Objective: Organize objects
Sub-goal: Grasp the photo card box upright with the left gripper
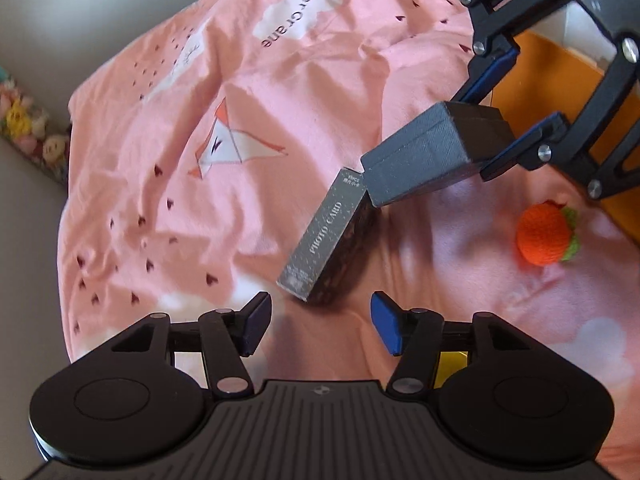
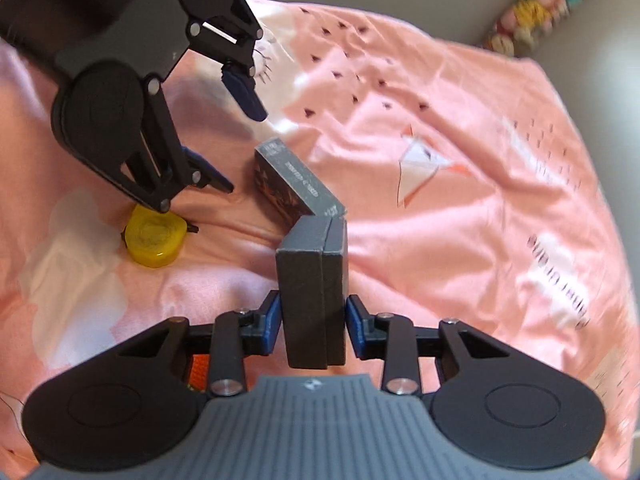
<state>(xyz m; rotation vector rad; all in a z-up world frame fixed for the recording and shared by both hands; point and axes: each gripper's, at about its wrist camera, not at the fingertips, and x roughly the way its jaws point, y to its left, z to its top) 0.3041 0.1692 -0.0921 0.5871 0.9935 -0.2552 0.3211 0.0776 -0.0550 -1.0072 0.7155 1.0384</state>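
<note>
Left wrist view: my left gripper (image 1: 320, 322) is wide open and empty, the photo card box (image 1: 322, 240) lying just ahead, its long axis running toward upper right. My right gripper (image 2: 312, 320) clamps a grey box (image 2: 314, 292), whose far end touches it.

Home setting, looks like a bedroom. Work surface is a soft pink bedspread (image 1: 280, 92) printed with clouds, paper cranes and "Paper Crane" text, rumpled like bedding. Row of small plush toys (image 1: 24, 128) lined up along the plain wall (image 1: 60, 12); a crocheted strawberry (image 1: 544, 236) lies on the fabric.
</note>
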